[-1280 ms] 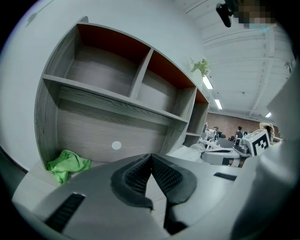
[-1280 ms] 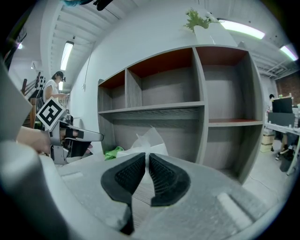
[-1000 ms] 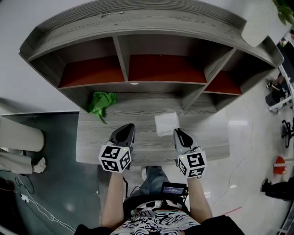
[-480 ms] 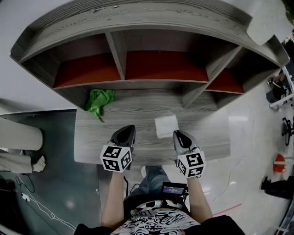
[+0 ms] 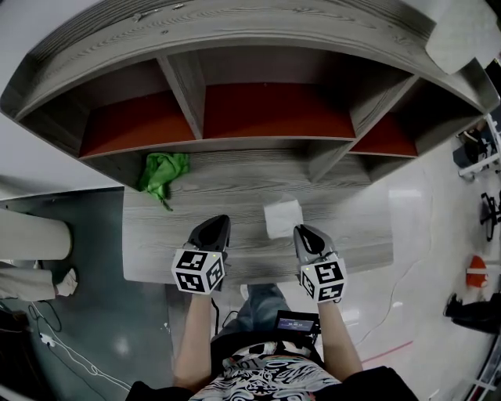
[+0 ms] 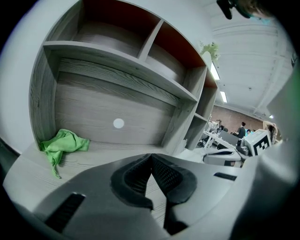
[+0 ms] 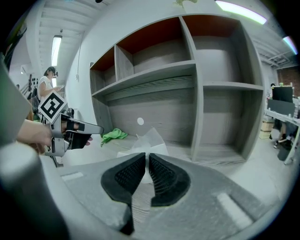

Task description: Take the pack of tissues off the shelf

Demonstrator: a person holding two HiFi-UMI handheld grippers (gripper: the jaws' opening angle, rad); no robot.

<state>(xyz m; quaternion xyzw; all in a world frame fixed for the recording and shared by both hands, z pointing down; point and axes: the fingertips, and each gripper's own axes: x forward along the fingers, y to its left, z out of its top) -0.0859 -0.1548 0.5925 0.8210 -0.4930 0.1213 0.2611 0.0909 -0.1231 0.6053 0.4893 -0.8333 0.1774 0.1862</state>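
Holding both grippers low over the front of the grey wood surface (image 5: 156,235), you have the pack of tissues (image 5: 282,218) lying on that surface, not in any shelf compartment. It sits in front of the shelf unit (image 5: 235,23), below the upright that divides the middle bay from the right one. The pack is white, and a loose sheet stands up from its top. Your right gripper (image 5: 304,233) points toward the shelf with its tip just beside the pack's right edge; whether it touches, you cannot tell from above. In the right gripper view its jaws stand almost together, only a thin slit between the pads, with nothing pinched; the pack shows just beyond them. Your left gripper (image 5: 215,224) is well to the left of the pack, over bare wood. Its jaws meet at the tips and carry nothing. A crumpled green cloth (image 5: 162,172) lies at the back left of the surface, against the left side panel, well apart from both grippers. A small white round mark (image 6: 118,123) sits on the back panel above the surface.
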